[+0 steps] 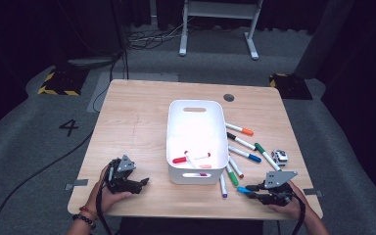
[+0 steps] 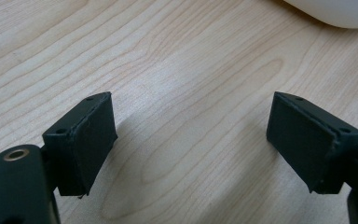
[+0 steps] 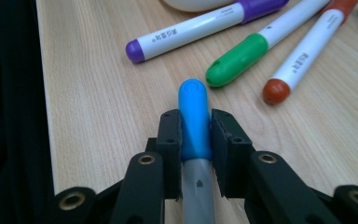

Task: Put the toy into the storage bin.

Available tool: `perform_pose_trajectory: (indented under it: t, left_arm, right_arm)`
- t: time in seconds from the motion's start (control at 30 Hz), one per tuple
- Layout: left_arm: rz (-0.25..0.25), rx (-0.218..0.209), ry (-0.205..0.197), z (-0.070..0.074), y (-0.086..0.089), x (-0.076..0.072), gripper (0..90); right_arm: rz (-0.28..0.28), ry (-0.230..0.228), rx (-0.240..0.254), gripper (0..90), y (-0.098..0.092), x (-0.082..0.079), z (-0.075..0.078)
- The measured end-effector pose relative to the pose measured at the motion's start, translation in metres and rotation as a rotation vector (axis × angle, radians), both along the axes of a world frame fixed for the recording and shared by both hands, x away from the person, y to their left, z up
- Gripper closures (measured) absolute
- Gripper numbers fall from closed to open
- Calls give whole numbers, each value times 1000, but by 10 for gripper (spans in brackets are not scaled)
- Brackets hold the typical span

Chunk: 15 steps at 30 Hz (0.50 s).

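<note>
My right gripper (image 3: 195,128) is shut on a light-blue capped marker (image 3: 194,116), its pads pressing on the cap's lower part; the cap tip sticks out ahead. In the high view that right gripper (image 1: 252,190) sits near the table's front right edge with the light-blue marker (image 1: 243,189) pointing left. A white bin (image 1: 196,117) stands mid-table with a red marker (image 1: 179,159) and other markers inside. My left gripper (image 1: 143,181) rests at the front left, open, with only bare wood between its pads (image 2: 86,140).
Several loose markers lie right of the bin: purple (image 3: 200,25), green (image 3: 242,56), red-brown (image 3: 298,65), orange (image 1: 240,129), dark blue (image 1: 245,153). A small grey-white object (image 1: 279,156) sits near the right edge. The wooden table (image 1: 132,122) has free room on its left half.
</note>
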State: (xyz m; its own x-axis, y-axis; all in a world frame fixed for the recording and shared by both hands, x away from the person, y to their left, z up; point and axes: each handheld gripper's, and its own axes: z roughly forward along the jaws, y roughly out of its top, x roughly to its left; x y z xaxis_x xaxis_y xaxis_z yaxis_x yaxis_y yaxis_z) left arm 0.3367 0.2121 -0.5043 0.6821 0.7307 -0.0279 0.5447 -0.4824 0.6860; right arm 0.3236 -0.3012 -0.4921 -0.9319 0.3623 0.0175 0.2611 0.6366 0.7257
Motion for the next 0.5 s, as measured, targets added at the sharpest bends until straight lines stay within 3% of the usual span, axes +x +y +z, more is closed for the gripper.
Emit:
perform_pose_trajectory:
  t: [0.2, 0.5]
  left_arm:
    - [0, 0, 0, 0, 0, 0, 159]
    - [0, 0, -1, 0, 0, 0, 159]
  right_arm:
    - [-47, -39, 105, 745, -16, 0, 17]
    - [-85, -132, 186, 745, -20, 3, 61]
